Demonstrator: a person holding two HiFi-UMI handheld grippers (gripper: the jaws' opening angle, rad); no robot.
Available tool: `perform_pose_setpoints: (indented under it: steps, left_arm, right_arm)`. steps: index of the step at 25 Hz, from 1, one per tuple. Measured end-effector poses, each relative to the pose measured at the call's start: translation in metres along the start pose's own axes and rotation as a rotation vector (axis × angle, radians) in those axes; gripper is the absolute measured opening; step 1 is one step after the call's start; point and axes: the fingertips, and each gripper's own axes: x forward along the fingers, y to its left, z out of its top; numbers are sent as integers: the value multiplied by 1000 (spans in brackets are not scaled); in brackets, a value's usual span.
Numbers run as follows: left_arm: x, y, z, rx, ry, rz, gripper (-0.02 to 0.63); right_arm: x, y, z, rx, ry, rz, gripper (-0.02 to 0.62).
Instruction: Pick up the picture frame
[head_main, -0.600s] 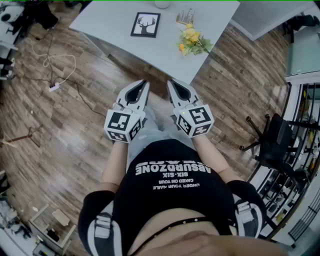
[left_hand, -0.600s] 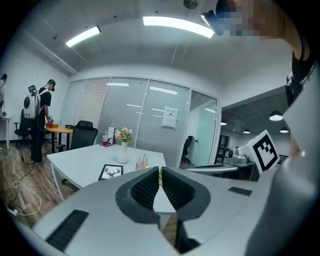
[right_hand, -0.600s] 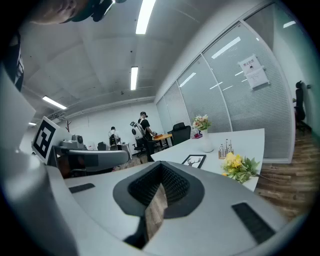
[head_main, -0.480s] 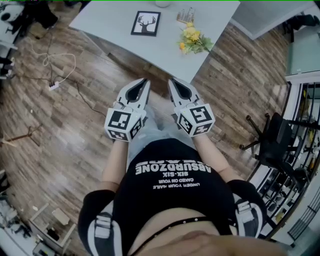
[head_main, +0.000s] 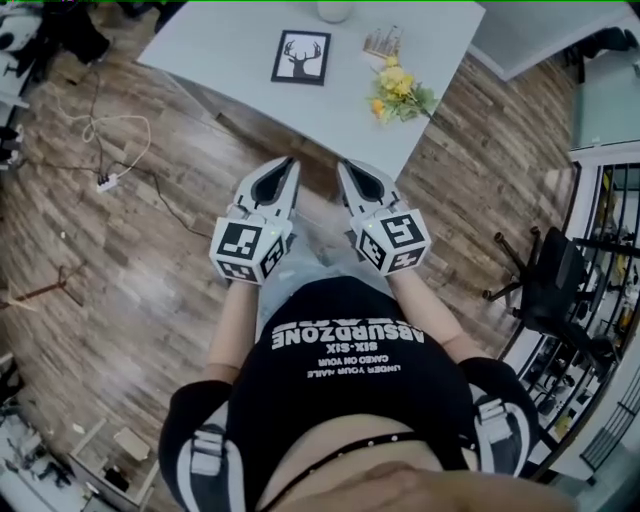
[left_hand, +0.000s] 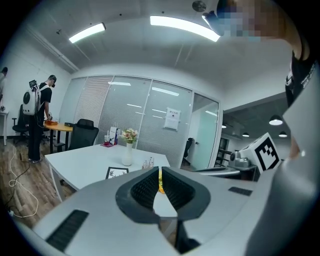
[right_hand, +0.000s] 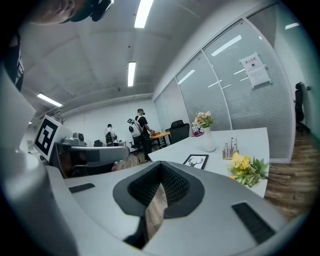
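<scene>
The left gripper (head_main: 289, 164) and the right gripper (head_main: 343, 166) are held side by side in front of the person's shirt (head_main: 345, 370); each has its jaws pressed together with nothing between them, as both gripper views show. Both hang over the wooden floor (head_main: 120, 260), short of the near corner of the white worktop (head_main: 220, 50).

A bunch of yellow flowers (head_main: 400, 95) lies by the worktop's right edge, just past that corner and closest to the right gripper. The picture frame (head_main: 300, 57), black with a deer print, lies flat further in, toward the far edge, well apart from both grippers. A small ornament (head_main: 383, 42) stands to its right.

The head view cuts a white vase (head_main: 335, 10) off at the far edge; the left gripper view shows it whole, holding pale flowers. That view hides most of the yellow flowers behind its own jaws, leaving a thin yellow strip.

Only the gripper views show a glass partition (left_hand: 150, 120), ceiling lights (left_hand: 182, 26) and people standing (right_hand: 142, 130) at a far desk, too small to make out. The head view alone shows a loose cable (head_main: 110, 130) on the floor and an office chair (head_main: 545, 290) to the right.
</scene>
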Motion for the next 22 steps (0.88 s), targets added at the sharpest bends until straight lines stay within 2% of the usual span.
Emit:
perform_pose_setpoints:
  steps: [10, 18, 22]
  left_arm:
    - [47, 111, 23, -9, 58, -81, 32]
    - [85, 168, 21, -12, 140, -203, 32]
    - [104, 183, 12, -1, 163, -200, 32]
  right_arm:
    - [109, -5, 15, 59, 13, -76, 15]
    - [171, -14, 31, 73, -9, -180, 16]
    - [185, -26, 30, 65, 18, -217, 17]
